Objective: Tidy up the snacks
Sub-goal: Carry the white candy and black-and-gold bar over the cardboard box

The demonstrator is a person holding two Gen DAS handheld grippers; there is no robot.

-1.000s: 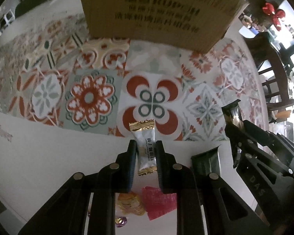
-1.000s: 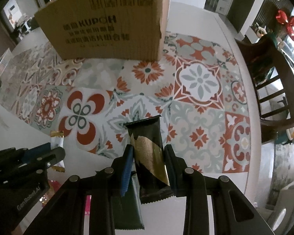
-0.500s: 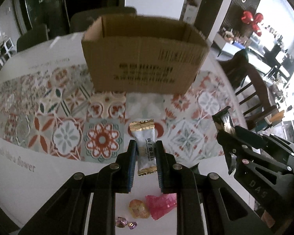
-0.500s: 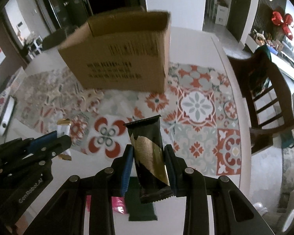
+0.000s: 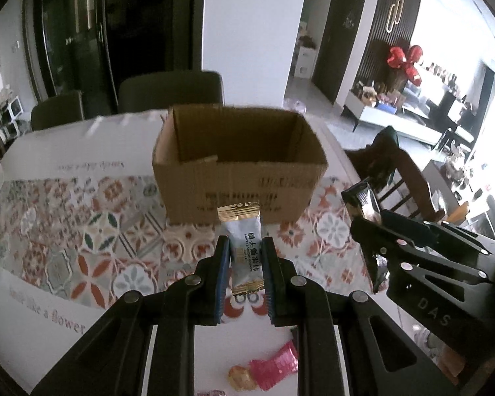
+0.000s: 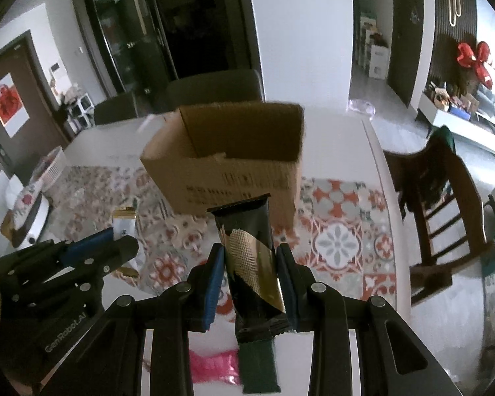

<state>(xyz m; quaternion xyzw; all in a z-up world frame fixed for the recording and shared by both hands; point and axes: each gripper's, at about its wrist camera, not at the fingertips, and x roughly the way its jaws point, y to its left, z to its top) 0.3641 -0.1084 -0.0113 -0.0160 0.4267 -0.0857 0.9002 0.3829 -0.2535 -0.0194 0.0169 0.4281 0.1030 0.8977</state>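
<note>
My left gripper (image 5: 245, 247) is shut on a small white candy packet with gold ends (image 5: 242, 247), held upright above the table. My right gripper (image 6: 249, 257) is shut on a black and gold snack bar (image 6: 250, 257); it also shows at the right of the left wrist view (image 5: 363, 227). An open cardboard box (image 5: 241, 165) stands ahead on the patterned tablecloth, its inside visible; it also shows in the right wrist view (image 6: 227, 161). Both grippers are raised in front of the box, short of it.
On the table near me lie a pink packet (image 5: 277, 366), a round gold candy (image 5: 242, 378) and a dark green packet (image 6: 259, 366). A wooden chair (image 6: 445, 204) stands at the table's right edge. Dark chairs (image 5: 171, 90) stand behind the table.
Both grippers have risen and tilted up with their snacks still held. The box, first seen from its side, now shows its open top and inside.
</note>
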